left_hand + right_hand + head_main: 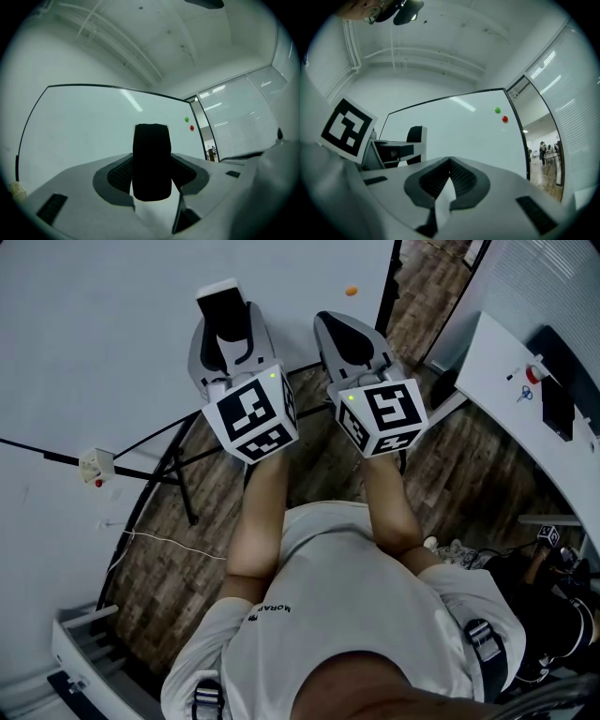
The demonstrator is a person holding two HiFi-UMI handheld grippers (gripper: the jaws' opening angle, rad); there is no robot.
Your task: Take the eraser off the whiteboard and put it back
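Observation:
The whiteboard (112, 334) fills the upper left of the head view and stands straight ahead in both gripper views (84, 131) (459, 131). My left gripper (225, 338) (152, 187) is shut on the eraser (223, 304) (151, 159), a black felt block with a white back, held upright close to the board. Whether it touches the board I cannot tell. The right gripper view shows the eraser (416, 136) from the side. My right gripper (345, 334) (449, 180) hangs beside the left one, shut with nothing in it.
A green magnet (497, 110) and a red magnet (504, 119) stick near the board's right edge. The board's black stand legs (178, 474) cross the wooden floor below. A white table (506, 371) with small items stands at the right.

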